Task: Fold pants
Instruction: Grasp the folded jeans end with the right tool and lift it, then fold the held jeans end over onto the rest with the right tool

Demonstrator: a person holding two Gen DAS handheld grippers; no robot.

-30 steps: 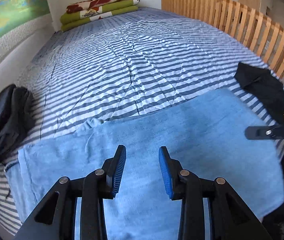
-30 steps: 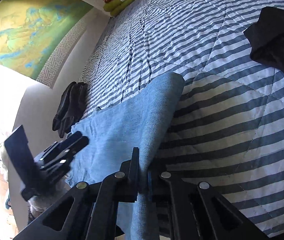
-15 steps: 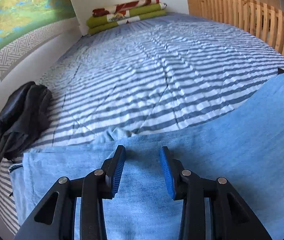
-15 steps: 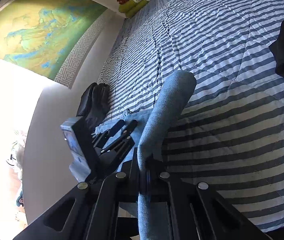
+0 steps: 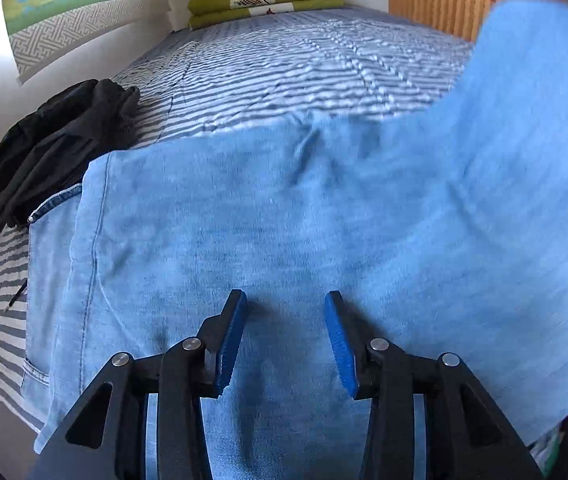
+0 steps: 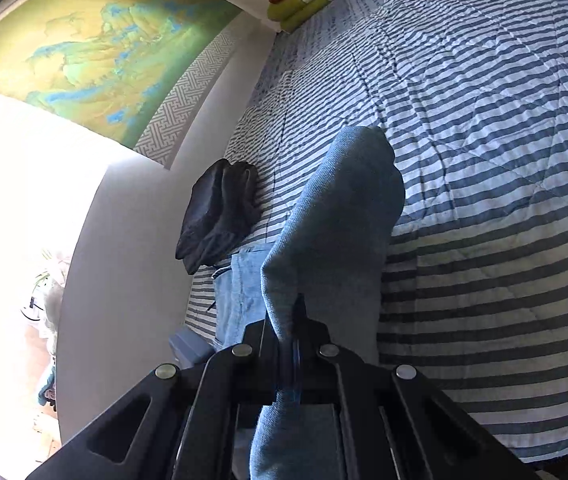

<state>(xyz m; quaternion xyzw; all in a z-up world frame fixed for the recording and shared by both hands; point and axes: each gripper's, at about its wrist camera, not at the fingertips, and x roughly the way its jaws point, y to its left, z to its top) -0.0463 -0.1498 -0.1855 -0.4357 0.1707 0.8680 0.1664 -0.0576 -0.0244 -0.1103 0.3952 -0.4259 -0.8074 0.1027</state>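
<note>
L claw (image 5: 284, 340): black plastic linkage arms w/ triangular cut-outs, round silver pivot screws, ribbed blue pads (image 5: 231, 340) on inner finger faces. R claw (image 6: 292, 344): same black frame & silver screws, blue pads barely visible, blurred.

Striped quilt (image 5: 284, 64) covered the bed, landscape painting (image 6: 96, 48) hung on white wall, wooden slatted rail (image 5: 440, 12) stood beyond, bright daylight at left.

The light blue denim pants (image 5: 284, 216) lie on the blue-and-white striped quilt (image 5: 304, 68), across its near edge. A crumpled black garment (image 5: 56, 140) sits at ten o'clock from them, touching or nearly touching the waistband. Folded green and red blankets (image 5: 268, 0) lie at twelve o'clock, well apart, at the quilt's far end.
</note>
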